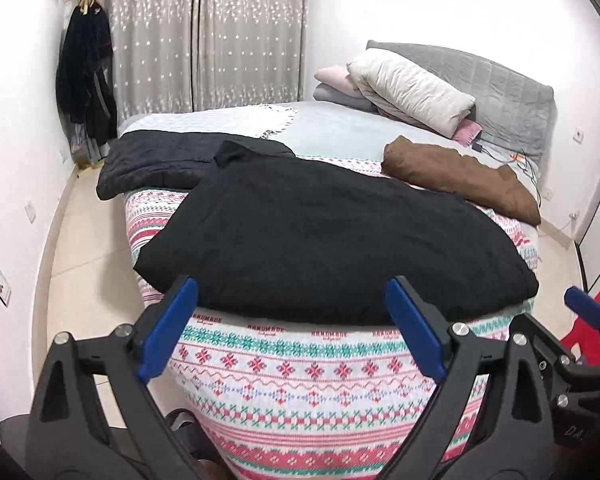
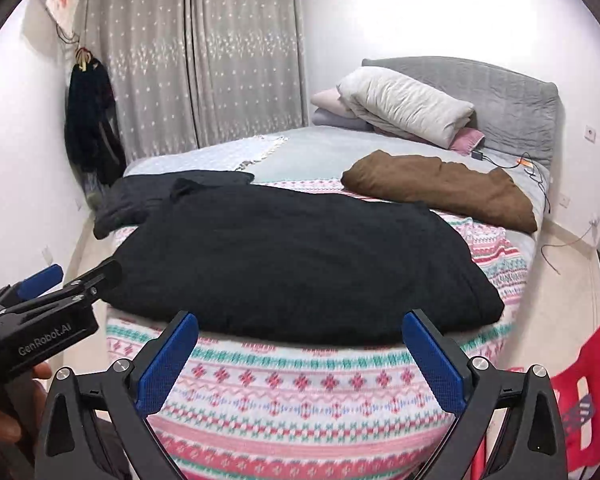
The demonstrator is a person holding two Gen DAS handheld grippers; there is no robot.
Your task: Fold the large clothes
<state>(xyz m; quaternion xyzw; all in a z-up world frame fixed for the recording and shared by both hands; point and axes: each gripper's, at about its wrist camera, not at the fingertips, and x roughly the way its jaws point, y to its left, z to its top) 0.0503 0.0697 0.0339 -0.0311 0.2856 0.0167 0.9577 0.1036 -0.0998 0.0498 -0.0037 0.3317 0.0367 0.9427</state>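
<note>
- A black garment [image 1: 332, 236] lies partly folded across the near end of the bed [image 1: 300, 380], on a patterned blanket.
- Left gripper [image 1: 292, 320] and right gripper [image 2: 300, 354] hover short of its near hem, fingers spread wide, grasping nothing.
- Best practice, arguably: pinch both near corners together, lift evenly, then lay the hem flat toward the far edge.

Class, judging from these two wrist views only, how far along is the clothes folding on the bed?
Looks done: the black garment lies as a compact folded block on the patterned blanket. In hand: nothing; the left gripper and right gripper are both open, short of the bed's edge. Possibly left: the brown garment looks loosely bunched.
</note>
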